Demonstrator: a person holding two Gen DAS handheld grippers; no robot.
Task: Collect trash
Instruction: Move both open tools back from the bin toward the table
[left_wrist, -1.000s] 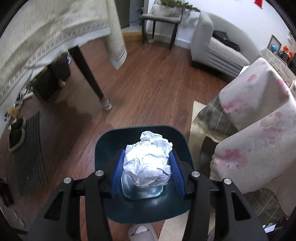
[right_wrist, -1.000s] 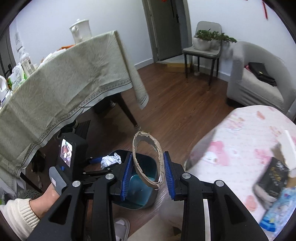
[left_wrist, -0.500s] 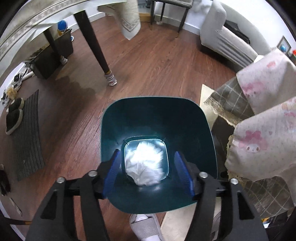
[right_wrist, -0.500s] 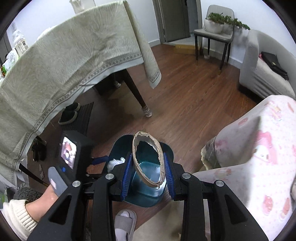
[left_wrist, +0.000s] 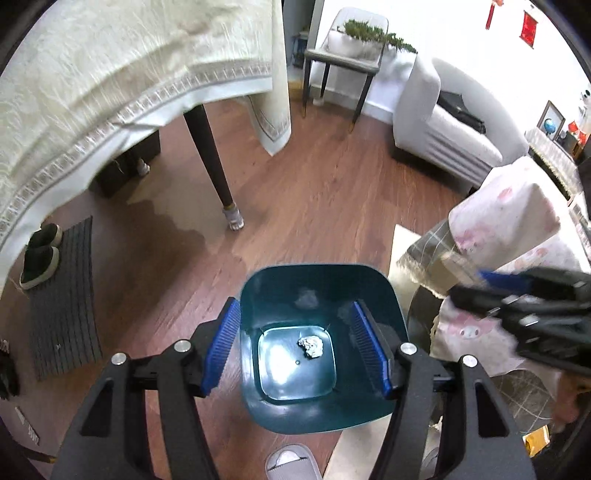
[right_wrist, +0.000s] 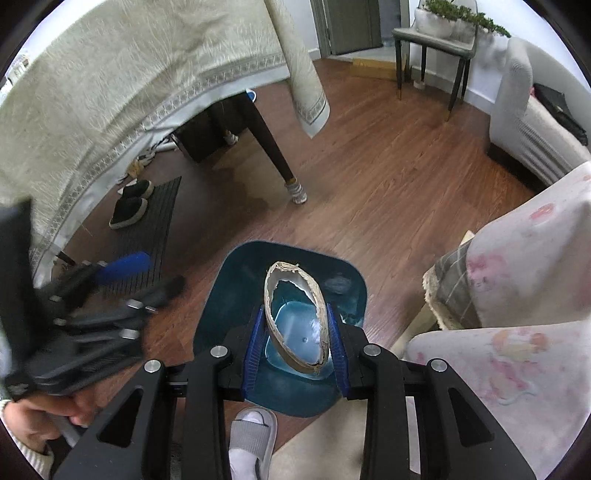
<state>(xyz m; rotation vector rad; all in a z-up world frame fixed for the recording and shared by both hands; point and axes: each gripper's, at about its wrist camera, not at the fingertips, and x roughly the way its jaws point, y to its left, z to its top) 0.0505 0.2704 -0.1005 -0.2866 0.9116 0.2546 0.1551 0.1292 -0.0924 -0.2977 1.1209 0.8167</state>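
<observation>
Cardboard ring above the bin, ready to drop

Left wrist view: my left gripper (left_wrist: 295, 345) has just opened and holds nothing; the crumpled paper (left_wrist: 311, 346) lies on the bottom of the teal bin (left_wrist: 373, 280), directly under it. Right wrist view: my right gripper (right_wrist: 295, 349) pinches the torn cardboard ring (right_wrist: 320, 295), long axis toward 12 o'clock, directly over the bin (right_wrist: 229, 295) mouth. I judge this hand releases next.
</observation>
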